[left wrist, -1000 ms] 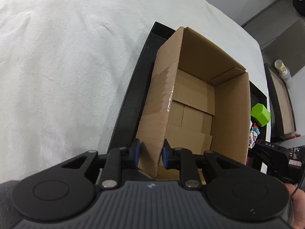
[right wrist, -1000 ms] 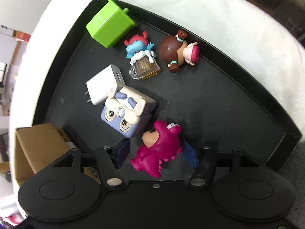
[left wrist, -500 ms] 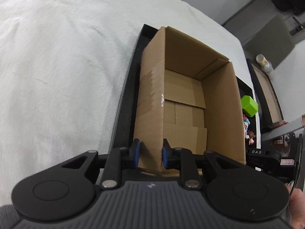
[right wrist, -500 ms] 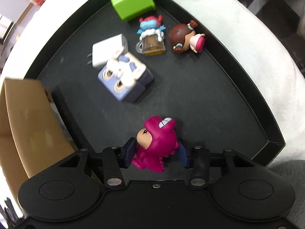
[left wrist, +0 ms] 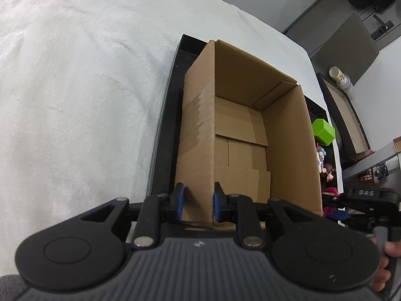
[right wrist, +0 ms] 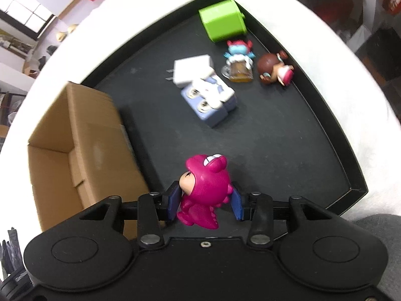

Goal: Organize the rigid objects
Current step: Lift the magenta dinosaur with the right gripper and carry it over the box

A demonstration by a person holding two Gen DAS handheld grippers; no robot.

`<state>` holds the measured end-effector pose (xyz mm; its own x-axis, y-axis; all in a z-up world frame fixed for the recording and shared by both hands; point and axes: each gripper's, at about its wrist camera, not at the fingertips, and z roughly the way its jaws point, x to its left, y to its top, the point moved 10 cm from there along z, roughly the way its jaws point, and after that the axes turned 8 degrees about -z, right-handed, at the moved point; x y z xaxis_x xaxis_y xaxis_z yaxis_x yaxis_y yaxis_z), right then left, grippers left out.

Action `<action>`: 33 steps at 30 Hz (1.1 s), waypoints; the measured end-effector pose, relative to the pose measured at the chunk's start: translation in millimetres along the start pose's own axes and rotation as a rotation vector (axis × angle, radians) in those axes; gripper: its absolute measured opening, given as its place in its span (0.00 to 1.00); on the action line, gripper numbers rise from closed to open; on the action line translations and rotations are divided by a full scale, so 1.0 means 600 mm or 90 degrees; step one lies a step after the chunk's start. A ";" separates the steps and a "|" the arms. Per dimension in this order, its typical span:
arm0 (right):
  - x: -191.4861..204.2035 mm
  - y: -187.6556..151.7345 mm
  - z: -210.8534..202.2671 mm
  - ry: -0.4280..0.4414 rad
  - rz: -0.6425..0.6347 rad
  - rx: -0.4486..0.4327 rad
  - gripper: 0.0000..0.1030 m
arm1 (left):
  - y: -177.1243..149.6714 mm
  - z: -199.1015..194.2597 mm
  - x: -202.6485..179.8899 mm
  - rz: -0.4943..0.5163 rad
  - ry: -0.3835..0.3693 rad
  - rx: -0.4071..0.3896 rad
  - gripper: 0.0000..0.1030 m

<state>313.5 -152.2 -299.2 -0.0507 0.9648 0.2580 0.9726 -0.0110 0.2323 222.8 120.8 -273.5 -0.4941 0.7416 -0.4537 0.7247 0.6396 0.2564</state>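
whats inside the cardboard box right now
The cardboard box holds no objects: only its folded bottom flaps show. The near corner of the floor is hidden behind the left tool, which clamps the box wall.

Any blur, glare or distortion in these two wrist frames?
Left wrist: sharp, fisheye bows the white cloth, faint sheen on the cardboard box wall tape. Right wrist: motion blur smears the tray and toys beyond; the pink dinosaur between the fingers stays crisp.

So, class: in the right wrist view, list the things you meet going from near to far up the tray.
Pink dinosaur figure → lilac block figure → white charger → green box.
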 end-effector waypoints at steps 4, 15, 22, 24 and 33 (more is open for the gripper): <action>0.024 -0.006 -0.045 0.003 -0.030 -0.015 0.40 | -0.001 -0.001 0.007 -0.014 -0.013 0.010 0.21; 0.104 0.015 -0.111 0.053 -0.074 -0.066 0.40 | -0.006 -0.009 0.013 -0.017 -0.023 0.010 0.23; 0.156 0.018 -0.118 0.089 -0.107 -0.079 0.40 | -0.005 -0.012 0.021 -0.034 -0.035 0.009 0.23; 0.176 0.014 -0.115 0.097 -0.123 -0.076 0.40 | -0.005 -0.012 0.020 -0.034 -0.035 0.010 0.23; 0.248 -0.004 -0.095 0.102 -0.173 -0.070 0.40 | -0.004 -0.014 0.022 -0.029 -0.043 0.015 0.24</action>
<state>290.8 -23.8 -207.8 -0.3490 0.8828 0.3144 0.8883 0.2047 0.4112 210.6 130.5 -273.1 -0.4945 0.6957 -0.5210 0.7129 0.6676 0.2147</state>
